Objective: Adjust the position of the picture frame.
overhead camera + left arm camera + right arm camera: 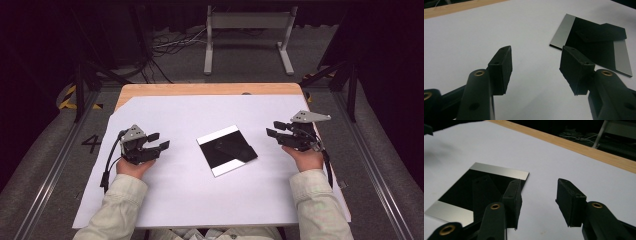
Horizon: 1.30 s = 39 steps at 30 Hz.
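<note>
Covering the wooden table (210, 89), white sheet (190, 190); both grippers (154, 142) (276, 129) released, empty.

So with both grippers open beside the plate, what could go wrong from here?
1. The plate lies flat on the white sheet, so jaws may struggle to get under its thin edge and just push it.
2. The black piece rests loose on the plate and overhangs one edge; tilting the plate could slide it off.
3. The left gripper and right gripper closing in from opposite sides could meet.
</note>
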Each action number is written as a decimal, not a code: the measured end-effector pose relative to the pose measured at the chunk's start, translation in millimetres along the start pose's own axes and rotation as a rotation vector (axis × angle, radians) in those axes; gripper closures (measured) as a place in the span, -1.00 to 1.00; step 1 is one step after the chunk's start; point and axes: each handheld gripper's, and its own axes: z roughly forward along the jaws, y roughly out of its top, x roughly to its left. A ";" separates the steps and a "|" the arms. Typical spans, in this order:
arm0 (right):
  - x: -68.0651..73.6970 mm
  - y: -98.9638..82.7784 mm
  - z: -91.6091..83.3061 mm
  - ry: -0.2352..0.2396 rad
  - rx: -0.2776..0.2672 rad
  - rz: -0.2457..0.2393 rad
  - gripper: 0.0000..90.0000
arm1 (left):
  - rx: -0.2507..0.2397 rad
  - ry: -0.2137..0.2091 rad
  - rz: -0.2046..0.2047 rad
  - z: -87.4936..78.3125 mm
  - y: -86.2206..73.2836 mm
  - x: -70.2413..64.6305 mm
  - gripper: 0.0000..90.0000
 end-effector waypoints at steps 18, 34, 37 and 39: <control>-2.7 -6.5 8.6 -0.015 0.104 0.022 0.38 | 0.010 0.004 -0.013 1.5 -0.2 0.4 -0.05; 5.9 -15.4 31.1 0.000 0.309 0.008 0.81 | 0.033 -0.004 -0.023 5.8 -2.4 1.2 -0.06; 7.6 -17.2 35.4 0.008 0.346 0.008 0.88 | 0.038 -0.004 -0.019 6.4 -2.6 1.2 -0.06; 8.4 -18.6 38.6 0.016 0.368 0.001 0.91 | 0.038 -0.004 -0.015 6.3 -2.5 1.4 -0.06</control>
